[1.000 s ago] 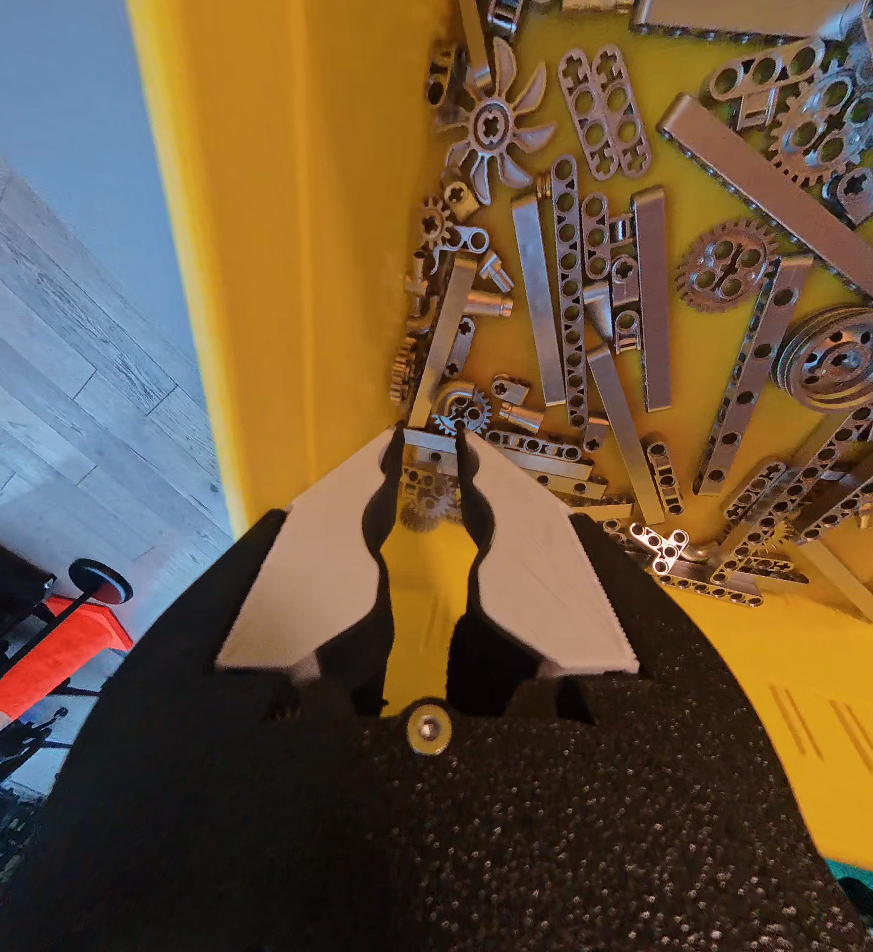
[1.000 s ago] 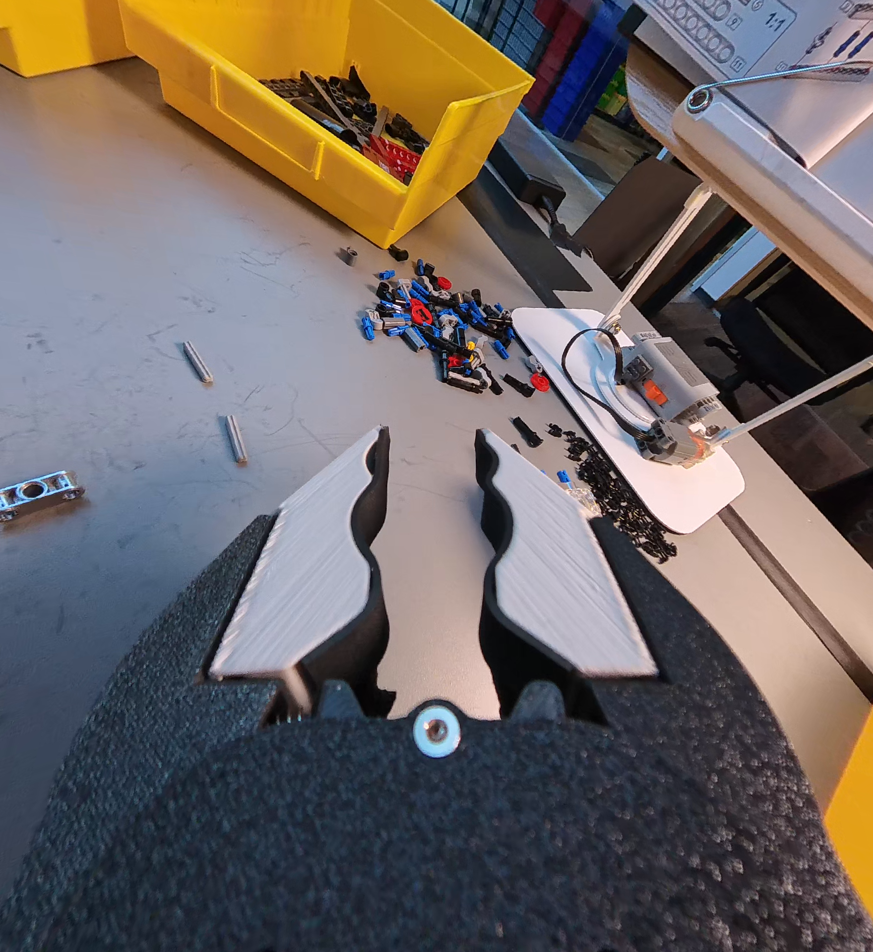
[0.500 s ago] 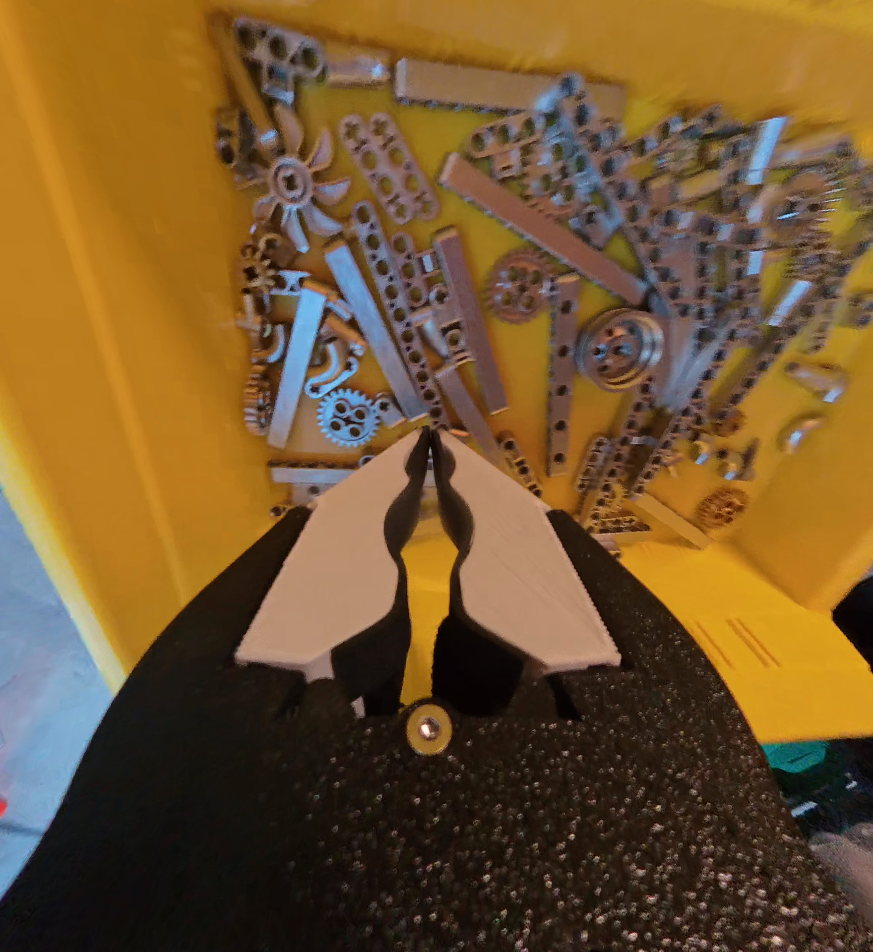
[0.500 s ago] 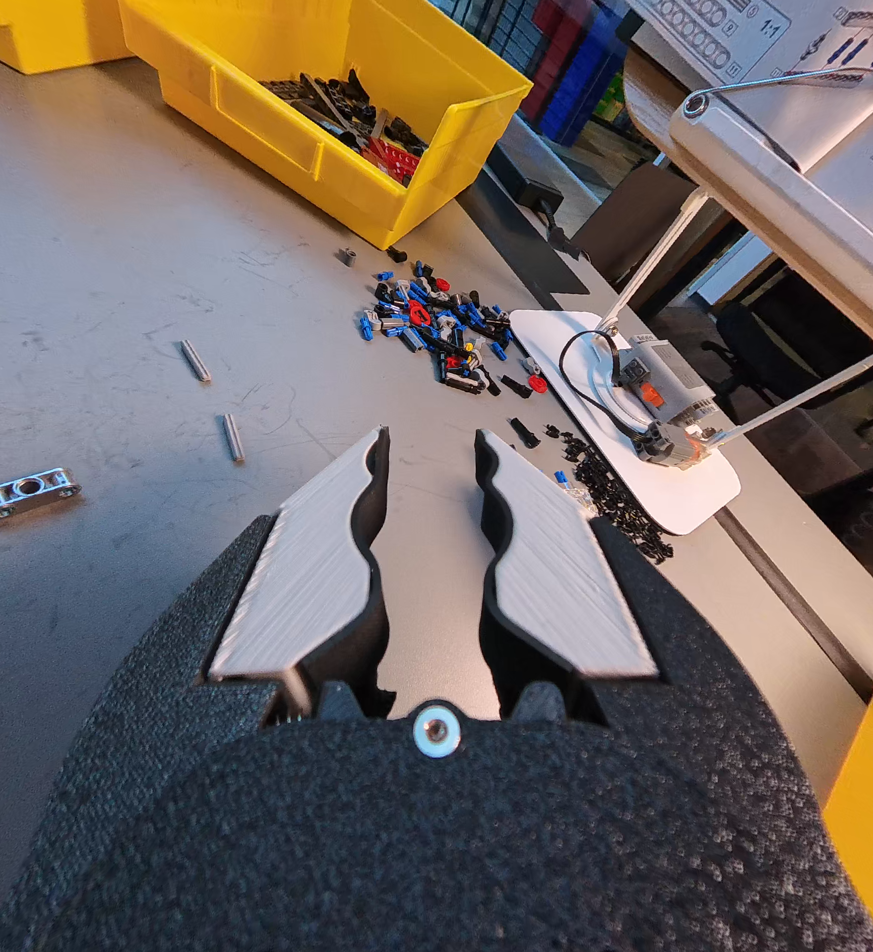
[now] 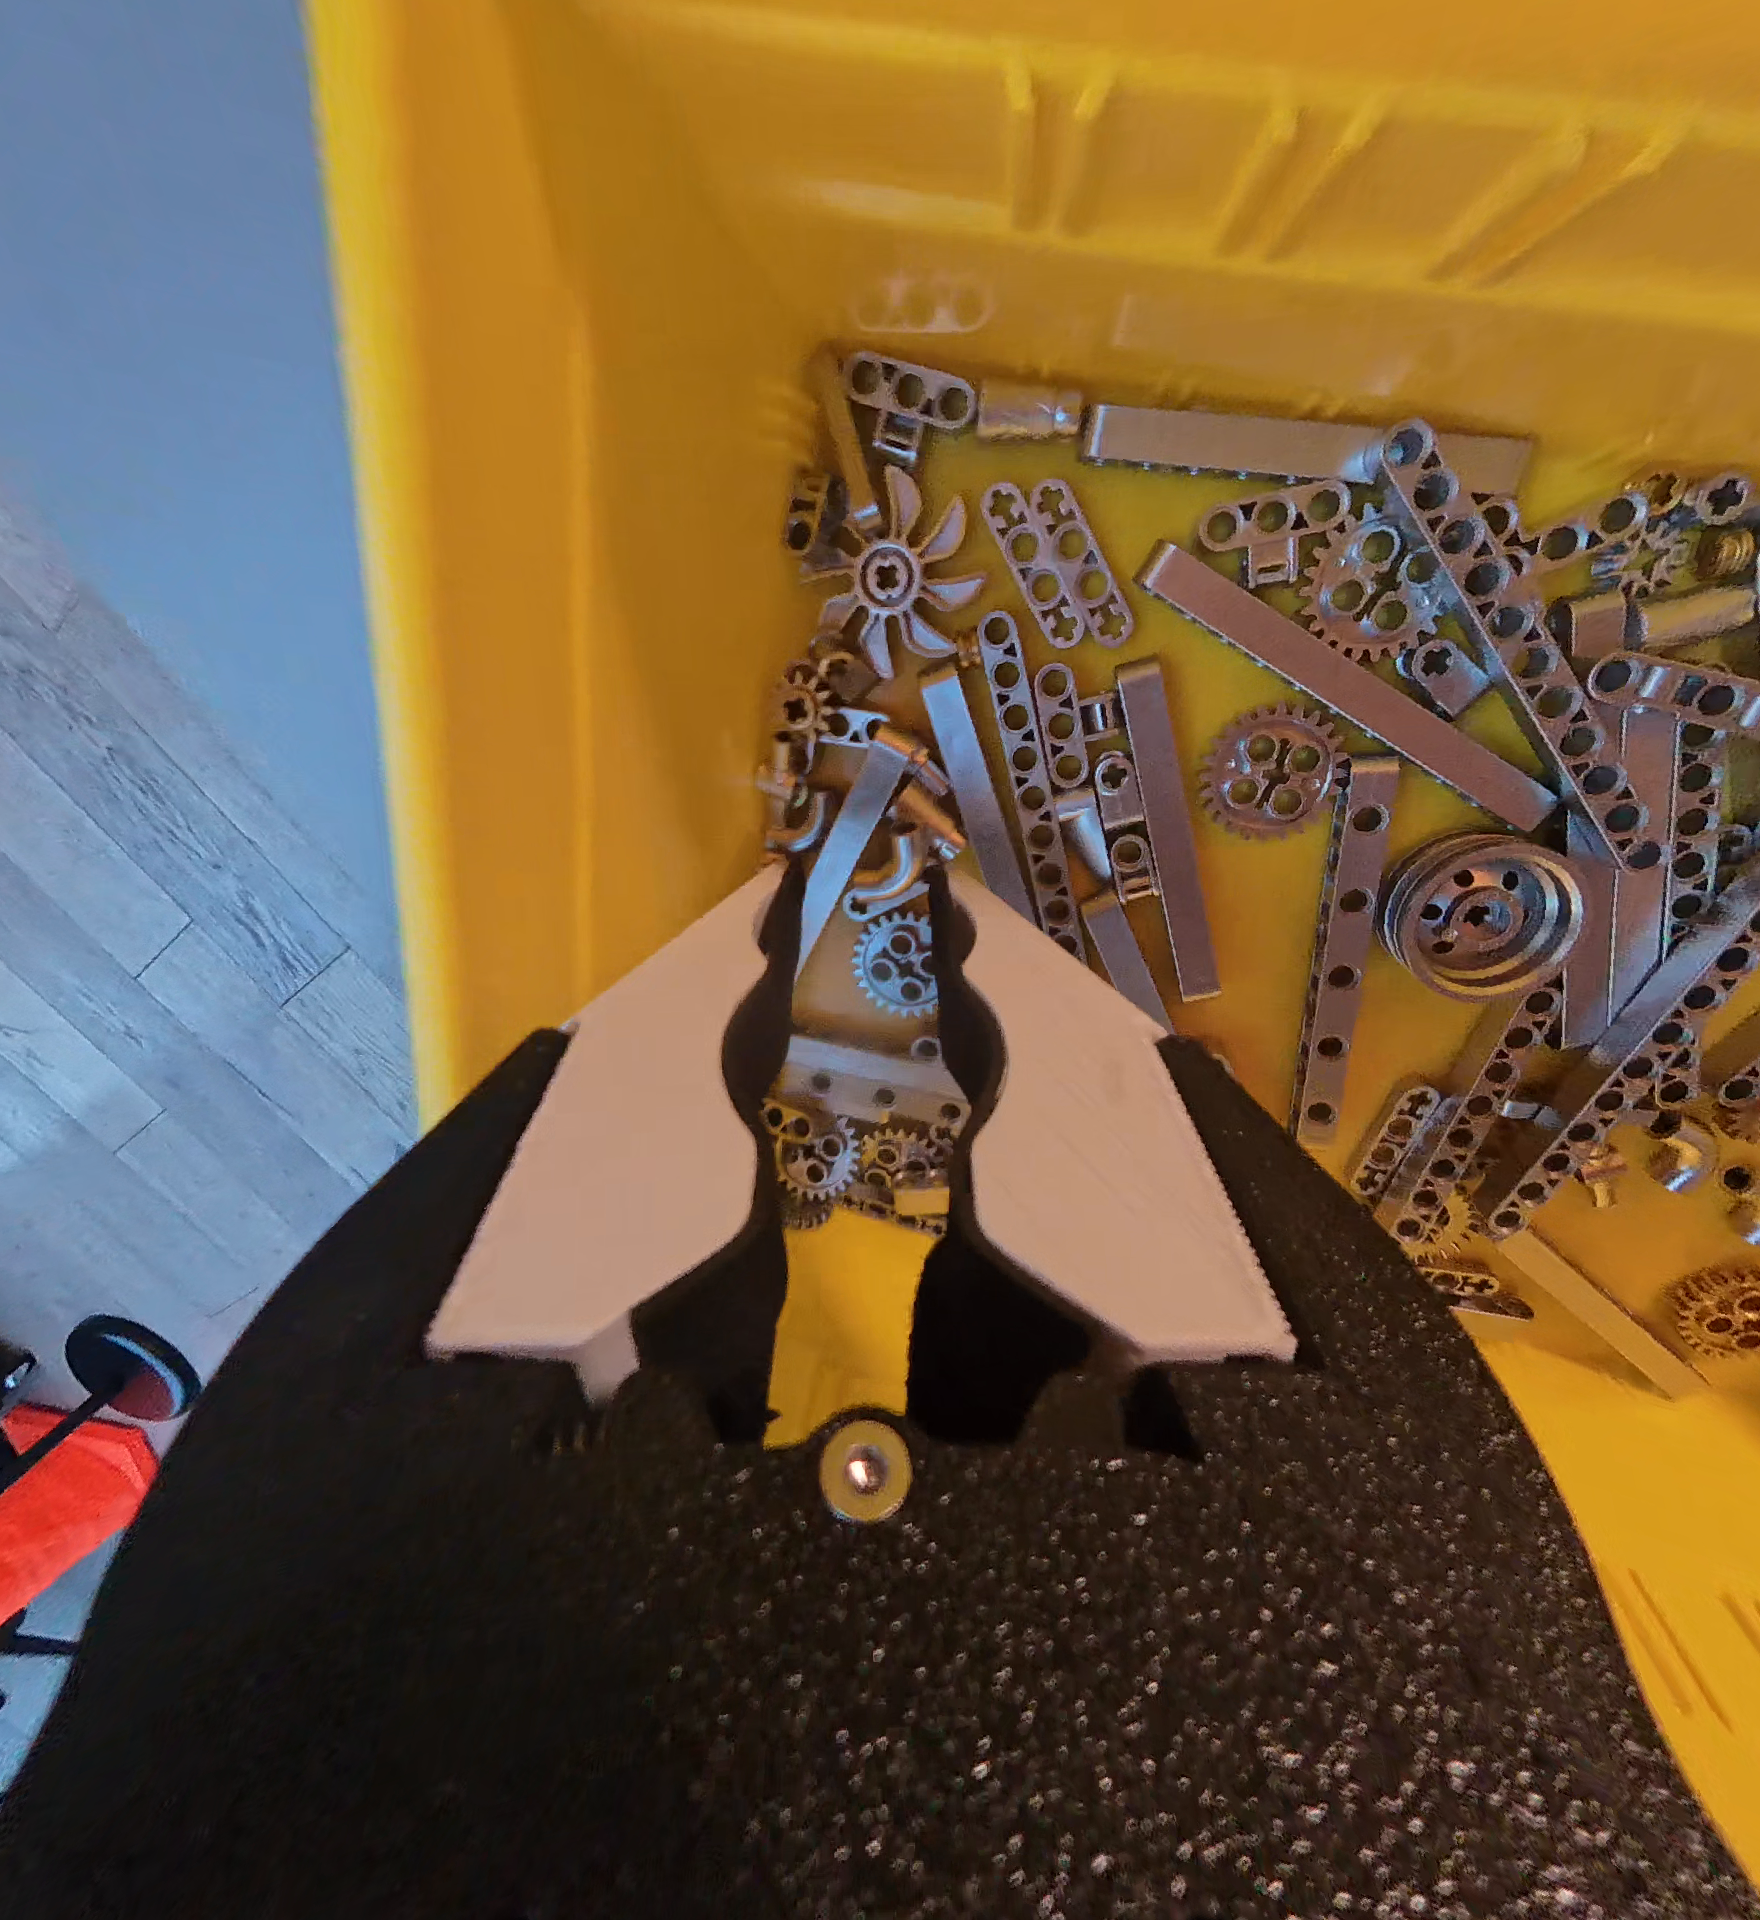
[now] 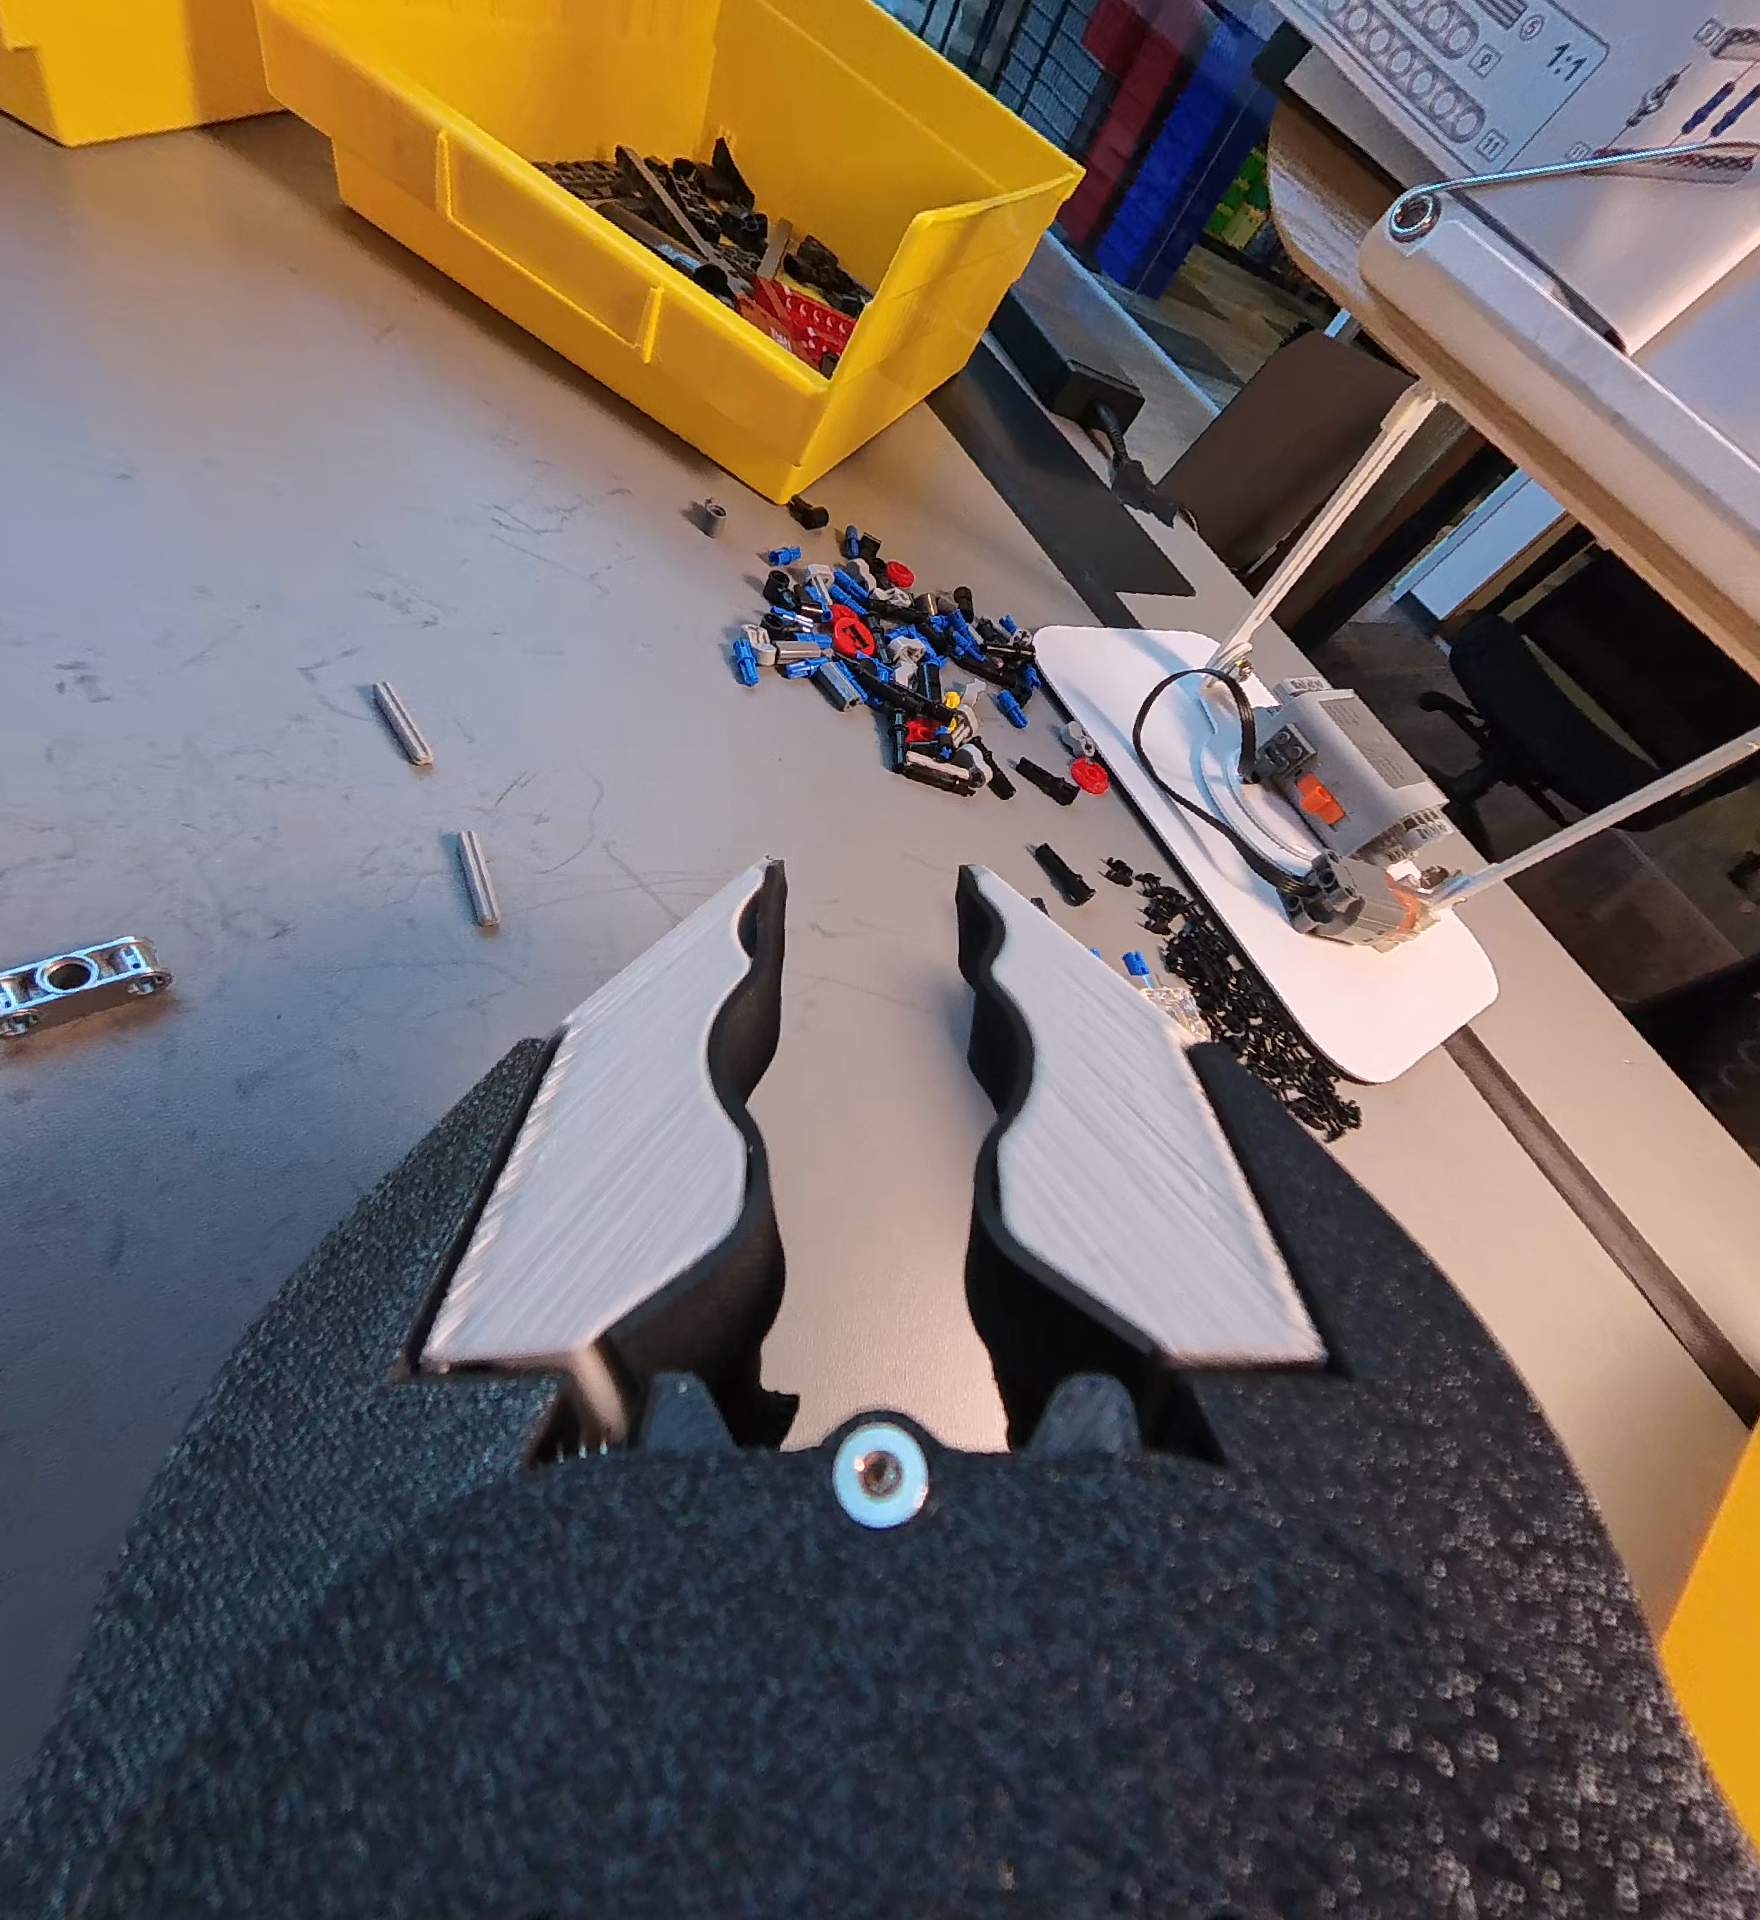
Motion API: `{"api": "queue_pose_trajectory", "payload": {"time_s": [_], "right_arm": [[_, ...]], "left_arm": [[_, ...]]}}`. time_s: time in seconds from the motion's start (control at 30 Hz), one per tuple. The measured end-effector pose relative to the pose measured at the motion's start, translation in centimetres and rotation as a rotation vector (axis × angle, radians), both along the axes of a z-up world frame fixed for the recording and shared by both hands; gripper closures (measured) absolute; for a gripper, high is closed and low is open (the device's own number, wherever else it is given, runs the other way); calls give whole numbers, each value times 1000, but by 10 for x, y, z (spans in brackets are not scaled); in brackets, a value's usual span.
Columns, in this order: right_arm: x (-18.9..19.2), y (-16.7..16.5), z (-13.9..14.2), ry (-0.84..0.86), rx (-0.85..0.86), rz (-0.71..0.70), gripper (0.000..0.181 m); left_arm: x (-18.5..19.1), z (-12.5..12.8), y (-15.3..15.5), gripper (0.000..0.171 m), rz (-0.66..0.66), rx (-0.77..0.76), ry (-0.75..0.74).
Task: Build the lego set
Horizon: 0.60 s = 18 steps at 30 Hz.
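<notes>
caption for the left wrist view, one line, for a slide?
Left gripper, open, poised inside a yellow bin over silver beams and a small gear seen between its fingers.

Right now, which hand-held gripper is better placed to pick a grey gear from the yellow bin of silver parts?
Left. The left hand-held gripper is open inside the bin, a grey gear between its fingers. The right hand-held gripper hovers open over bare table.

Gears and beams [image 5: 1354, 904] inside bin [image 5: 564, 520]
</notes>
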State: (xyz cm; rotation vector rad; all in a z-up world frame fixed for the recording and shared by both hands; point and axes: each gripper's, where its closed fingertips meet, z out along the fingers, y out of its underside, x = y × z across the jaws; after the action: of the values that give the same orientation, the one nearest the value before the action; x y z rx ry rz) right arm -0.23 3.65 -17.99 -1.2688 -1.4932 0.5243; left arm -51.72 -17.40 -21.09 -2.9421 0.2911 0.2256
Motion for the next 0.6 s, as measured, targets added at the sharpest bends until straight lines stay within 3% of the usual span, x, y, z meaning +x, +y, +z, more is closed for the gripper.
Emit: {"api": "queue_pose_trajectory", "payload": {"time_s": [0.13,0.23,0.37,0.6], "right_arm": [[0,0,-1,-5,2,-3,150],[0,1,-1,-8,2,-5,150],[0,1,-1,-6,0,-3,150],[-3,-1,-3,-23,6,6,150]], "left_arm": [[0,-21,-3,145,-13,-62,-37],[9,-24,-13,156,-30,-128,-110],[20,-11,-24,157,-51,-149,-162],[25,25,-20,166,-25,1,-218]]}}
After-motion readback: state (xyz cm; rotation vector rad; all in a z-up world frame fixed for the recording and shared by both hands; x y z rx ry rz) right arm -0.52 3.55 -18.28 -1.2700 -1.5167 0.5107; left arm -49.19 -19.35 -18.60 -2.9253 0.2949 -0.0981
